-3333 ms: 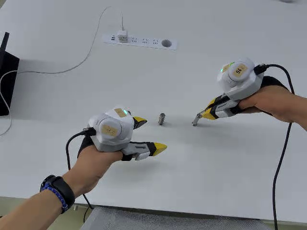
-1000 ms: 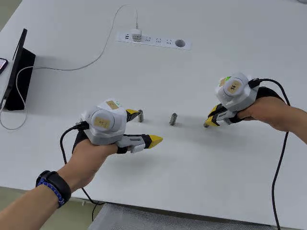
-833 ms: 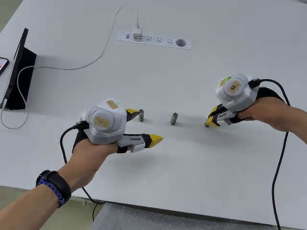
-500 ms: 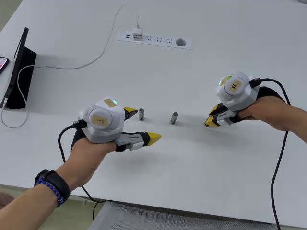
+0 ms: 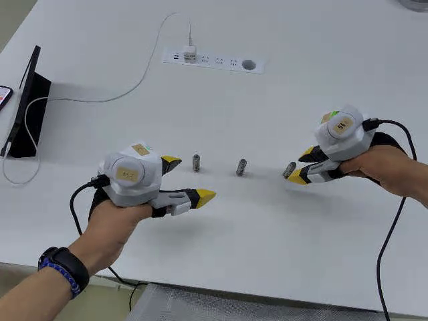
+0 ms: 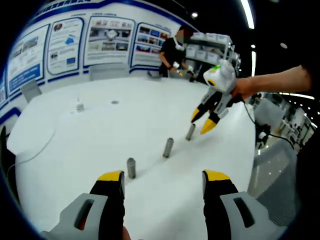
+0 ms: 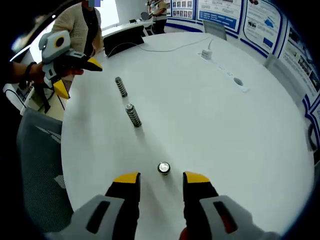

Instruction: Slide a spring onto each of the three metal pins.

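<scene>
- In a row on the counter (image 5: 267, 254): left pin (image 5: 196, 162) and middle pin (image 5: 241, 167) wearing springs (image 7: 132, 115), then right pin (image 5: 289, 170).
- Left gripper (image 5: 189, 178): jaws spread, empty, near the left pin.
- Right gripper (image 5: 300, 166): jaws spread, empty, right pin just ahead.

Table (image 5: 281, 234) matt white, smooth; spring (image 7: 133, 114) ribbed metal; power strip (image 5: 212, 61) white plastic.

Phone (image 5: 3, 94) cut by head view's left edge; grey object (image 5: 414, 3) cut at top right corner. Nearest pin (image 7: 163, 168) in right gripper view end-on, sides hidden.
</scene>
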The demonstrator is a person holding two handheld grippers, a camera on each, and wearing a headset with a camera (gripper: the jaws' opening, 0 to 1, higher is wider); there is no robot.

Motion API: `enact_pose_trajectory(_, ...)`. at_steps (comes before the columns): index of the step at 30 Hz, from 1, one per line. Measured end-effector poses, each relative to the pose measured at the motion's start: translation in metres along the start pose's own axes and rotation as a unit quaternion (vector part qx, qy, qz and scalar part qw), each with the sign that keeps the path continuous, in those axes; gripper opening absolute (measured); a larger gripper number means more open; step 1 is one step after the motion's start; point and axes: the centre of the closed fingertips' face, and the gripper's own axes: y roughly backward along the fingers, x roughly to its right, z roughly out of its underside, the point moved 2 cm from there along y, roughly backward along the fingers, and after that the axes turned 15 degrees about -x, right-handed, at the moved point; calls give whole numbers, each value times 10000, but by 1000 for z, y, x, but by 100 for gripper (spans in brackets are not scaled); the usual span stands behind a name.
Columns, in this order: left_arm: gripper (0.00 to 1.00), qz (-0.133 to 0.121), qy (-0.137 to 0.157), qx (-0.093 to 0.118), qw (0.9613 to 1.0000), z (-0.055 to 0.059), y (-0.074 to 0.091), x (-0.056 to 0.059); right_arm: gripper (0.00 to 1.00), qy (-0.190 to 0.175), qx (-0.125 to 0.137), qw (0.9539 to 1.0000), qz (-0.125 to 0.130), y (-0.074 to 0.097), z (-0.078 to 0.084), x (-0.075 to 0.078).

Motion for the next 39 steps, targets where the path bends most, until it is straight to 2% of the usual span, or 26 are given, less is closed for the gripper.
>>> enact_pose_trajectory(8,64,-50,106,11,9999,3,2,-6,46,-446,471,9979,68,12,4,-2)
enact_pose_trajectory(19,65,-113,204,32,9997,6,6,-10,53,-942,945,9911,51,19,7,-7)
enact_pose_trajectory(27,65,-188,261,58,9995,7,11,-16,59,-1338,1367,9815,60,25,8,-16)
enact_pose_trajectory(32,66,-213,275,78,9994,6,13,-18,62,-1449,1466,9785,84,27,13,-20)
enact_pose_trajectory(39,66,-233,303,92,9992,7,15,-19,67,-1693,1711,9706,44,31,17,-27)
